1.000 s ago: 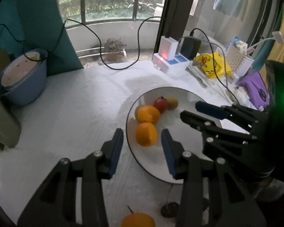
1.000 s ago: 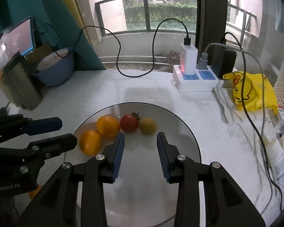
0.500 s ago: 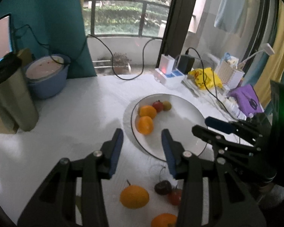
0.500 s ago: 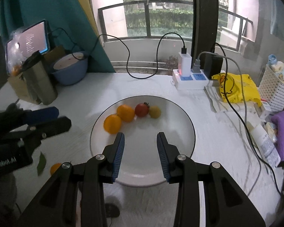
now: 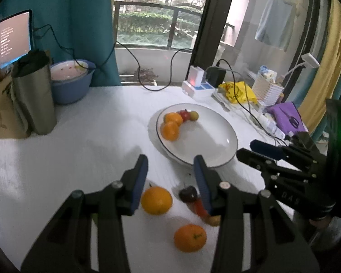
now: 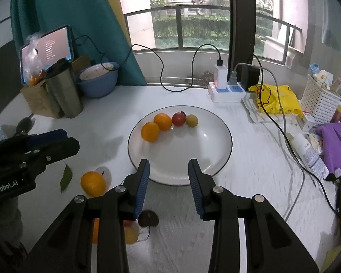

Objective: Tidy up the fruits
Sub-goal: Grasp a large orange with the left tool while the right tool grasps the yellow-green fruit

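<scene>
Both claws have backed away from the white plate (image 6: 218, 159) since a second ago, so the loose fruit on the near side of the bench (image 5: 79, 132) shows up now. Left claw (image 5: 170, 177) hangs with its jaws apart and nothing between them, over the gap between an orange (image 5: 156, 200) and a dark cherry (image 5: 188, 193). Right claw (image 6: 168, 182) is also parted and empty, tips over the plate's near rim.

On the plate, far side: two oranges (image 6: 156, 126) touching each other, then a red cherry tomato (image 6: 178, 119) and a small yellow-green fruit (image 6: 191, 120) in a row. Off the plate on the white cloth: the orange near the left claw, a second orange (image 5: 190, 238) closer to the camera, the cherry, plus a reddish fruit and a yellowish one partly hidden behind the left claw's finger, can't tell what they are. A green leaf (image 6: 66, 177) lies beside the orange in the right view.
</scene>
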The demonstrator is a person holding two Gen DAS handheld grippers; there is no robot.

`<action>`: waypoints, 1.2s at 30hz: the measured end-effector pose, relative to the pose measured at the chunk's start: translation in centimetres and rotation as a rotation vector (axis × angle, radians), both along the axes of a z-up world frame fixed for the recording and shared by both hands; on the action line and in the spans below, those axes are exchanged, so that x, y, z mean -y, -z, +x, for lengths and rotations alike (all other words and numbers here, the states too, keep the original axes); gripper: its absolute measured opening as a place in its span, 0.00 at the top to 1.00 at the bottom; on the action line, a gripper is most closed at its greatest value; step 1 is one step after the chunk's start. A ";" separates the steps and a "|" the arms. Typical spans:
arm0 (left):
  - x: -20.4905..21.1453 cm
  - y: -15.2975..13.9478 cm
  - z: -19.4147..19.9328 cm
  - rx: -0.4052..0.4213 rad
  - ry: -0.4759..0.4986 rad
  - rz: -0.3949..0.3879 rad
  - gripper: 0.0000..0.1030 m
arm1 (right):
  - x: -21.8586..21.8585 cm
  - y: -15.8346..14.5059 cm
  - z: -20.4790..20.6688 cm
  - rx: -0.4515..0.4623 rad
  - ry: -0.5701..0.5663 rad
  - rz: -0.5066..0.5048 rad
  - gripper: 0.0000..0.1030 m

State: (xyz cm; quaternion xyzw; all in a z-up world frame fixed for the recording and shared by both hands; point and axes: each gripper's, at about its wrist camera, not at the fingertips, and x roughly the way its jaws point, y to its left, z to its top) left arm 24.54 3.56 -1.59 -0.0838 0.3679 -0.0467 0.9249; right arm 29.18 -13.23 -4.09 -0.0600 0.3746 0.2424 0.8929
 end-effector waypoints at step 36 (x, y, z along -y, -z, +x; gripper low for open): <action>3.9 7.8 -5.0 -0.132 0.056 0.000 0.56 | 0.4 5.1 -6.6 -0.080 -0.130 0.014 0.64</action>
